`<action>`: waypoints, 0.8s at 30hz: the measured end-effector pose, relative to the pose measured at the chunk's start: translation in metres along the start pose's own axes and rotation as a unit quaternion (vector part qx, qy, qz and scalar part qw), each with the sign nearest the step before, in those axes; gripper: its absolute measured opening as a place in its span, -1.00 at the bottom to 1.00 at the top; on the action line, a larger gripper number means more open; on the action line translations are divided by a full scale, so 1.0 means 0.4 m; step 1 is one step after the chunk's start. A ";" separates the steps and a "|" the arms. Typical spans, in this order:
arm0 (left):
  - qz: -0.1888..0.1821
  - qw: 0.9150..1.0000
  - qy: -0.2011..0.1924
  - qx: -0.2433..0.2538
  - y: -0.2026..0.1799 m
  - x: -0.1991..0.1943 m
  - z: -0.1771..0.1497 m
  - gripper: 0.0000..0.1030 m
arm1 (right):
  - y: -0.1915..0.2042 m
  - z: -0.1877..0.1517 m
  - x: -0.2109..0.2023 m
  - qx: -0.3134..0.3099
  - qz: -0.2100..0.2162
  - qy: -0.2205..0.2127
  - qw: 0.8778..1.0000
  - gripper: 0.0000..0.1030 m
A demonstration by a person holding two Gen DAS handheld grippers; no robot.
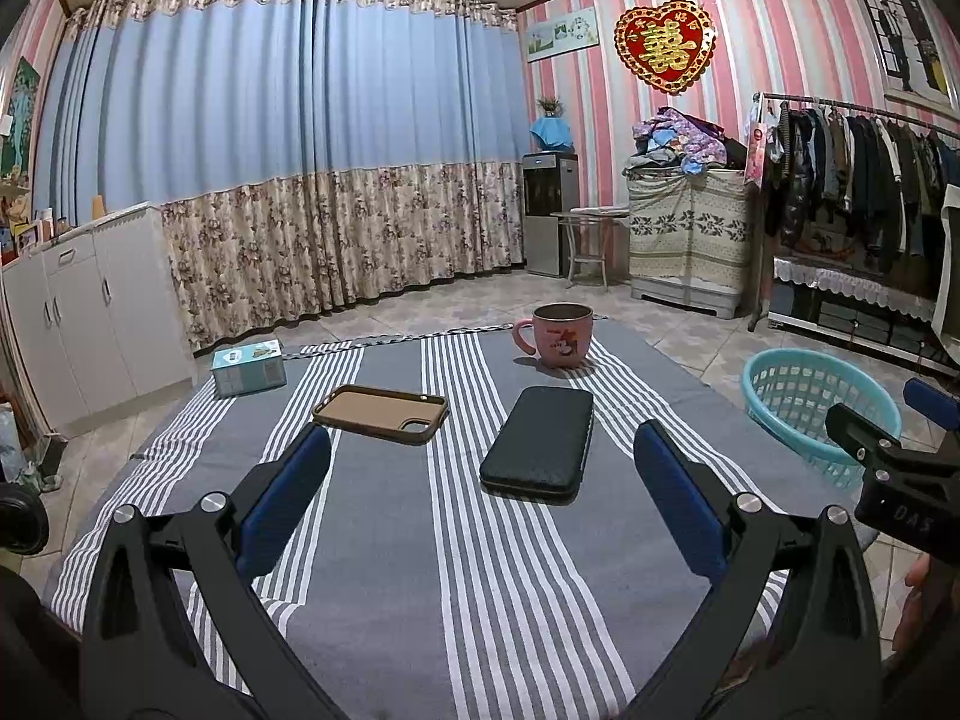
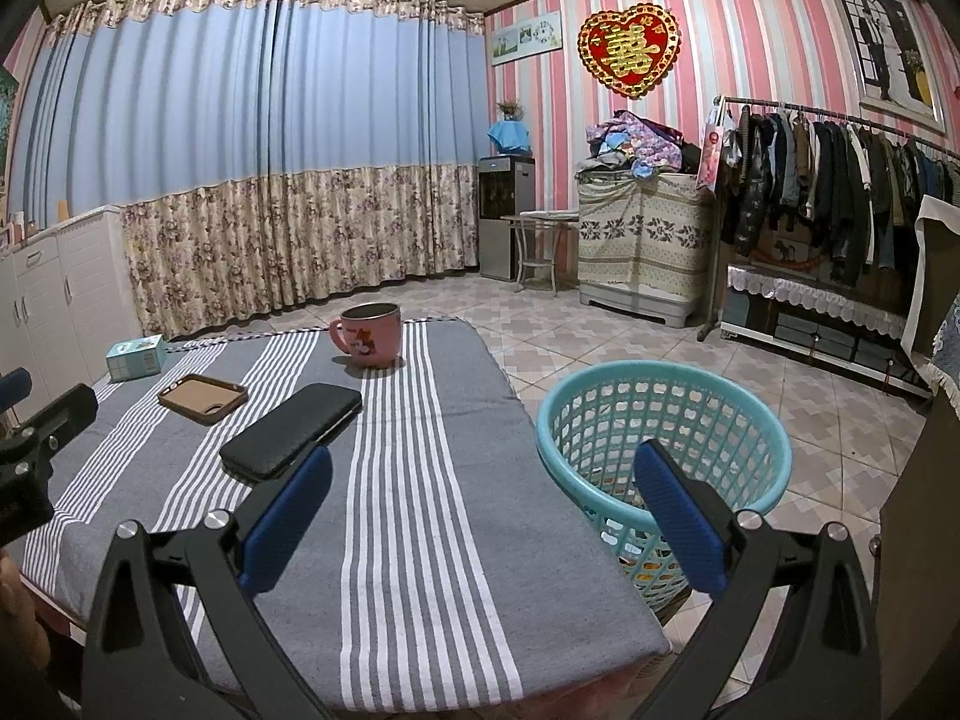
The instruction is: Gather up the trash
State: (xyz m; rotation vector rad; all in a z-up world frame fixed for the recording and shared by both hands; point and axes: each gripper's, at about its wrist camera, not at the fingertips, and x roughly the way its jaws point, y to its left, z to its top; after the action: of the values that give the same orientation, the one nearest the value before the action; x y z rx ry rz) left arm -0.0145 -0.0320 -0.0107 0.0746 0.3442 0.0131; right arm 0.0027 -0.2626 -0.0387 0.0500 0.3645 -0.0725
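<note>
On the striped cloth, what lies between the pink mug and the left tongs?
A black phone lies flat between the pink mug and the open left tongs, seen in the left wrist view. Bare striped cloth separates it from both.

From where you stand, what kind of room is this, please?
Most likely a lived-in room of a home, perhaps a bedroom. A long clothes rack full of hanging coats lines the striped wall, floor-length curtains cover the far side, and a pink mug stands on the striped cloth.
</note>
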 end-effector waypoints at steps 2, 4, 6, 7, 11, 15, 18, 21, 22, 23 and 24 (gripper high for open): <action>0.000 1.000 0.000 0.000 0.000 0.000 0.000 0.90 | 0.000 0.000 0.000 0.001 0.000 0.000 1.000 0.91; 0.000 1.000 0.000 0.001 0.000 0.000 0.000 0.90 | 0.000 0.000 0.000 0.000 0.000 0.000 1.000 0.91; 0.001 1.000 0.000 0.001 0.001 0.001 -0.001 0.90 | 0.000 0.001 0.000 0.000 0.000 0.000 1.000 0.91; 0.000 1.000 0.000 0.000 0.001 0.000 0.000 0.90 | 0.000 0.002 0.000 0.000 0.000 -0.001 1.000 0.91; 0.000 1.000 -0.001 0.000 0.003 0.000 -0.002 0.90 | 0.000 0.000 0.000 0.000 0.000 0.000 1.000 0.91; 0.000 1.000 -0.001 0.000 0.005 0.001 -0.001 0.90 | -0.001 0.000 0.000 0.000 0.000 0.000 1.000 0.91; 0.000 1.000 0.000 0.000 0.005 0.003 -0.002 0.90 | 0.000 0.001 0.000 -0.001 0.000 -0.001 1.000 0.91; 0.000 1.000 0.001 -0.001 0.007 0.004 -0.001 0.90 | -0.001 0.000 0.000 0.000 0.000 0.000 1.000 0.91; 0.001 1.000 0.001 -0.001 0.006 0.004 -0.001 0.90 | -0.001 0.001 0.000 0.000 0.000 0.000 1.000 0.91; 0.000 1.000 0.001 -0.001 0.008 0.005 -0.001 0.90 | -0.001 0.000 0.000 0.000 0.000 -0.001 1.000 0.91; 0.000 1.000 0.002 -0.002 0.007 0.004 -0.001 0.90 | -0.001 0.000 0.000 0.000 0.000 -0.001 1.000 0.91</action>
State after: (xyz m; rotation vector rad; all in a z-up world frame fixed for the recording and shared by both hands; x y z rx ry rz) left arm -0.0130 -0.0291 -0.0115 0.0710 0.3488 0.0135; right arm 0.0026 -0.2629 -0.0386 0.0491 0.3628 -0.0733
